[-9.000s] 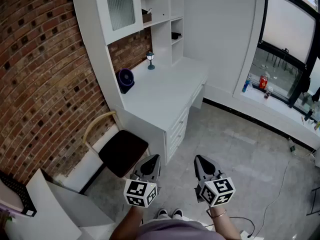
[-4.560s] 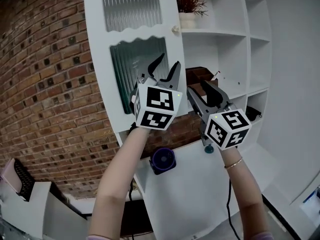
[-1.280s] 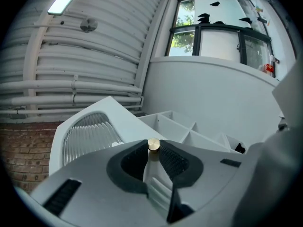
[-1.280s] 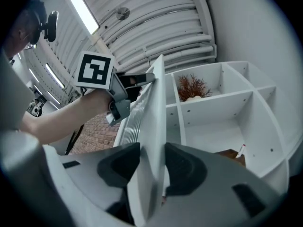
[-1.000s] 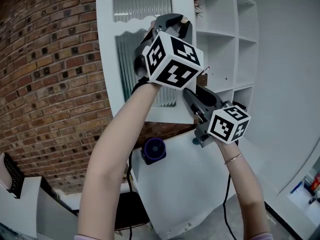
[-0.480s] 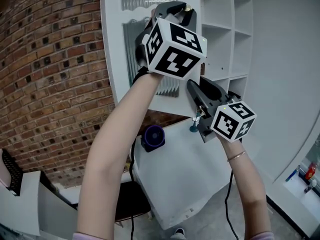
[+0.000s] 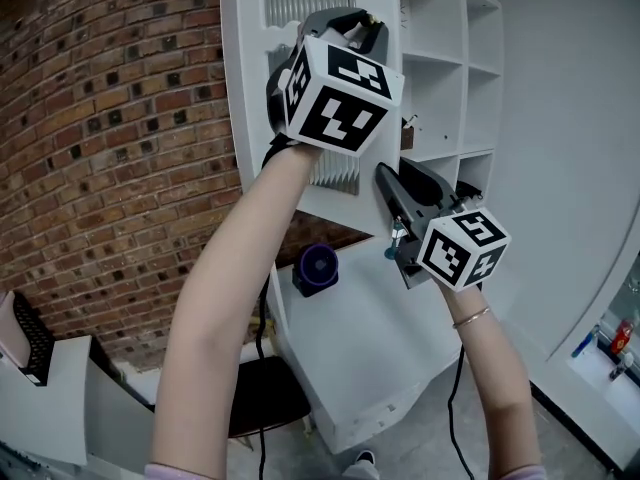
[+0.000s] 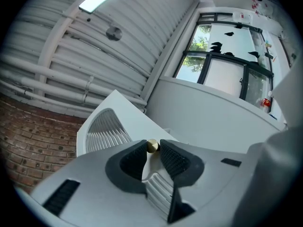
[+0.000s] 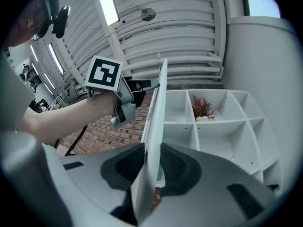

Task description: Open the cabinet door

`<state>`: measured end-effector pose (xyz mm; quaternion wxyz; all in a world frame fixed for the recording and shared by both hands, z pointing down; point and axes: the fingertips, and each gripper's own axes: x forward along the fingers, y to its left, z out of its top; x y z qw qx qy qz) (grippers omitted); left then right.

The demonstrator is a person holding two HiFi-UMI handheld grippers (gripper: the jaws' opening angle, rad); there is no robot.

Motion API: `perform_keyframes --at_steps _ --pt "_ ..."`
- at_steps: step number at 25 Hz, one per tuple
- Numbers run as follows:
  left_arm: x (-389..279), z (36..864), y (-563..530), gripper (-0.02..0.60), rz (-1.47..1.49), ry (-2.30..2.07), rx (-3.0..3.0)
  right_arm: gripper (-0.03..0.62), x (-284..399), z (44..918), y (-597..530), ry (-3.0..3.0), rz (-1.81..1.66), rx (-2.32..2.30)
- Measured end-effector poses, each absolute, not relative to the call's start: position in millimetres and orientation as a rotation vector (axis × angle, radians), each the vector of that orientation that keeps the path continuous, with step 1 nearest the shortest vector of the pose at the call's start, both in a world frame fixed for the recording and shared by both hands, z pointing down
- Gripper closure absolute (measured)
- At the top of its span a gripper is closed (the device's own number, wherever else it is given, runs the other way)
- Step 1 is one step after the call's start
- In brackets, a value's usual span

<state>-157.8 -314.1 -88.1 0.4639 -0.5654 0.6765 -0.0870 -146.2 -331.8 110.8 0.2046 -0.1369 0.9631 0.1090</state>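
Observation:
The white cabinet door (image 7: 338, 204) with ribbed glass stands swung out from the shelf unit. My left gripper (image 7: 362, 26) is raised high at its free edge. In the left gripper view the small brass knob (image 8: 152, 147) sits between the fingertips of the left gripper (image 8: 152, 144), touching both pads; these jaws have just been opening slightly. My right gripper (image 7: 396, 174) is lower on the same edge. In the right gripper view the door (image 9: 158, 98) runs edge-on between the pads of the right gripper (image 9: 151, 151), whose jaws have just been closing onto it.
Open white shelves (image 7: 450, 68) lie behind the door, with a potted plant (image 9: 203, 109) in one. Below are a white desk (image 7: 370, 348), a purple round object (image 7: 318, 266) and a small lamp figure (image 7: 392, 250). A brick wall (image 7: 120, 118) is at left, with a chair (image 7: 265, 398) by the desk.
The door has swung further out from the cabinet and looks narrower. Both grippers have travelled with its free edge, the left on the knob, the right lower down.

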Motion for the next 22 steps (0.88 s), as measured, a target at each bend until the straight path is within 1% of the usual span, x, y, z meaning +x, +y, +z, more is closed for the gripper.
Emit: perform_keyframes --at_steps 12,22 --pt "-166 -90 -266 0.488 -0.193 1.658 -1.377 0.502 -151 108 -280 2.657 0.308 -0.35" --pt "-181 -90 -227 0.489 -0.219 1.667 -1.345 0.502 -169 108 -240 2.641 0.35 -0.336"
